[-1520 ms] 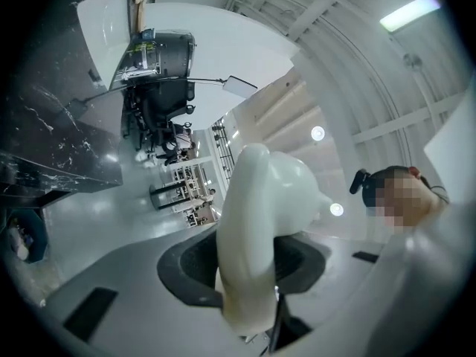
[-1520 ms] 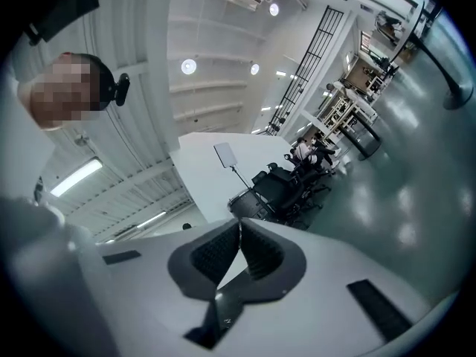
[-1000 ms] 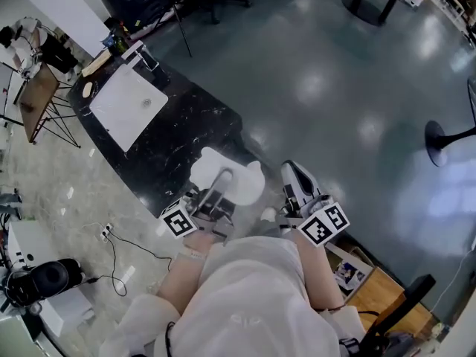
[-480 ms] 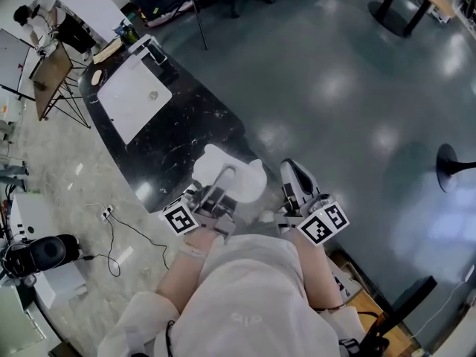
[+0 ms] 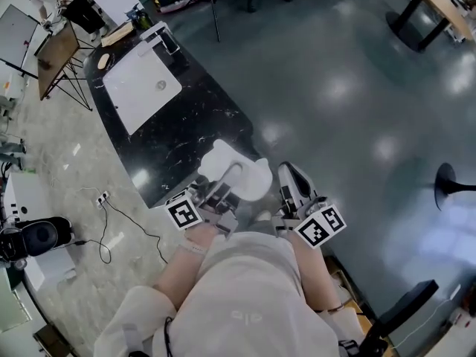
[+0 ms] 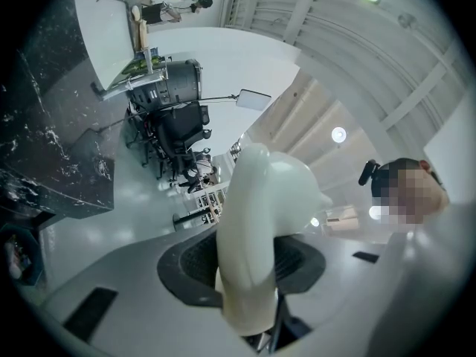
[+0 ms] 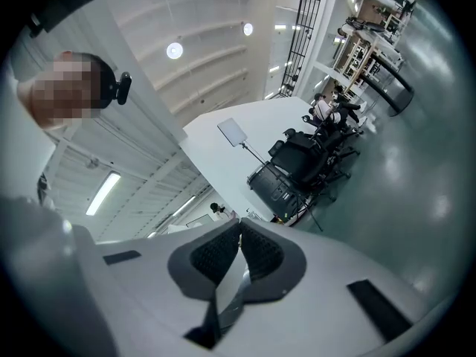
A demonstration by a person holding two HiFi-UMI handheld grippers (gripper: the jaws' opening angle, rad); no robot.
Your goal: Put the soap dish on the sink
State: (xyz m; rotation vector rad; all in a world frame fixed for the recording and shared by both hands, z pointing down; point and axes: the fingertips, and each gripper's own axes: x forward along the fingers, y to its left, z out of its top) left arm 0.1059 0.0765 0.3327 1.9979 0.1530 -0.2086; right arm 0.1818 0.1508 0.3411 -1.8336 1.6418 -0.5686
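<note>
Presently held item: a white soap dish (image 6: 260, 222), clamped between the pads of the left gripper (image 5: 227, 182).
Left gripper state: clenched on the soap dish; the left gripper view shows the dish standing on edge between the two dark pads, both pressing on it.
Right gripper (image 7: 239, 248) state: jaws closed pad against pad, with nothing between them.
Soap dish position: in the air in front of the person, over the near end of the black marble counter (image 5: 186, 132), as the head view shows it.
Soap dish contents: only its own smooth white surface shows.
Sink (image 5: 134, 99): a white rectangular basin set into the far end of the counter, well apart from the soap dish.
Sink contents: only a small round drain (image 5: 160, 85) shows in the basin.
Gripper spacing: the two grippers are held side by side, near the person's body, the right one over the glossy grey floor (image 5: 357, 88).
</note>
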